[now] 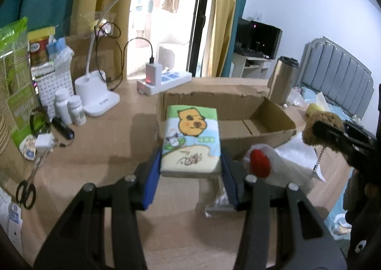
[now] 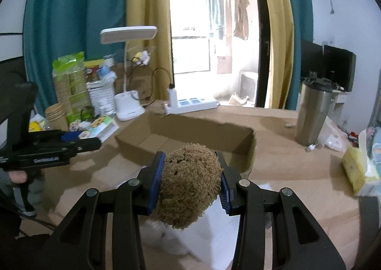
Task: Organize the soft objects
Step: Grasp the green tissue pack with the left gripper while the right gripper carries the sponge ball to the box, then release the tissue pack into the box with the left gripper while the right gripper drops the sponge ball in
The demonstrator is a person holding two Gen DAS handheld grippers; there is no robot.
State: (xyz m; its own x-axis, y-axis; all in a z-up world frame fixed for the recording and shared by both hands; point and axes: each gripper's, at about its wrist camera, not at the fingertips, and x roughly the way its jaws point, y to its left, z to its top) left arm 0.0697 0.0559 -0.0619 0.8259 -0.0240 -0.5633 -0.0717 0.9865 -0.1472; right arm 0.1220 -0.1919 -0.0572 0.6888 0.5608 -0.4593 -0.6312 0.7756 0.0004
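Note:
My left gripper [image 1: 190,165] is shut on a tissue pack [image 1: 190,141] printed with an orange cartoon animal, held above the desk just before the open cardboard box [image 1: 273,112]. My right gripper [image 2: 189,182] is shut on a brown fuzzy plush toy [image 2: 188,182], held in front of the same box [image 2: 133,132]; it also shows at the right of the left wrist view [image 1: 321,127]. A white plush with a red part [image 1: 260,162] lies on the desk below. The left gripper shows at the left of the right wrist view [image 2: 78,143].
A white desk lamp [image 1: 97,101], pill bottles [image 1: 69,108], a power strip [image 1: 166,82], scissors [image 1: 26,191] and snack packs [image 1: 16,74] crowd the desk's left. A steel tumbler [image 2: 312,112] stands right of the box. A yellow tissue pack [image 2: 357,172] lies far right.

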